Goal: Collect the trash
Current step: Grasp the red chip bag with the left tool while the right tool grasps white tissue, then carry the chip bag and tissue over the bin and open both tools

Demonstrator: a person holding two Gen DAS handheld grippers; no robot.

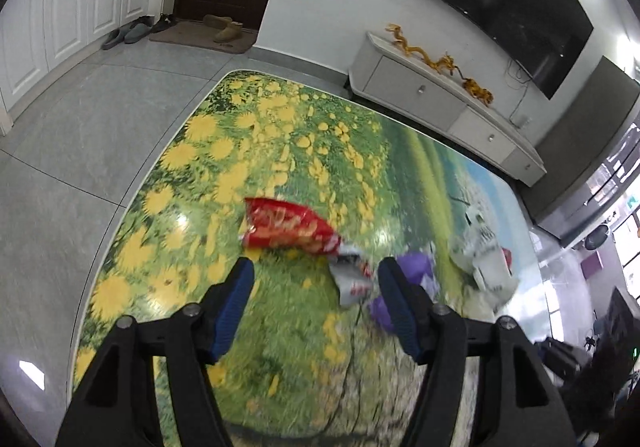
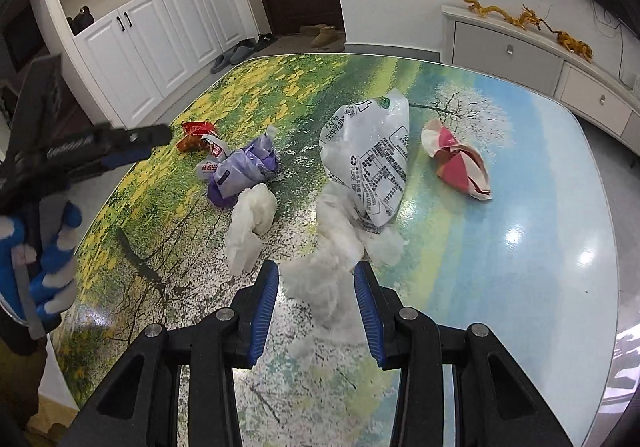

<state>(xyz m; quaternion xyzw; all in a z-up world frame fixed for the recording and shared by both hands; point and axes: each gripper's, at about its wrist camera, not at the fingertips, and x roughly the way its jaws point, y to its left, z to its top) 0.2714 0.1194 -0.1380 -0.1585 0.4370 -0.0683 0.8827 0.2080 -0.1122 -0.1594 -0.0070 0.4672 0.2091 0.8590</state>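
Observation:
Trash lies on a table with a meadow-print top [image 2: 500,151]. A red snack bag [image 1: 288,225] lies just ahead of my open left gripper [image 1: 316,271], with a grey-white wrapper [image 1: 352,279] and a purple bag [image 1: 416,267] to its right. My right gripper [image 2: 316,275] is open, its pads on either side of a crumpled white tissue [image 2: 324,287]. Ahead lie a printed white plastic bag [image 2: 372,155], another tissue wad [image 2: 252,223], the purple bag [image 2: 244,171], the red snack bag [image 2: 194,133] and a red-white crumpled paper [image 2: 460,163]. The left gripper [image 2: 160,135] shows at the left.
The table edge [image 1: 132,199] drops to a grey tiled floor. A white TV cabinet [image 1: 444,103] with a wall TV stands behind. White cupboards [image 2: 152,43] and a dark door with shoes are at the far side.

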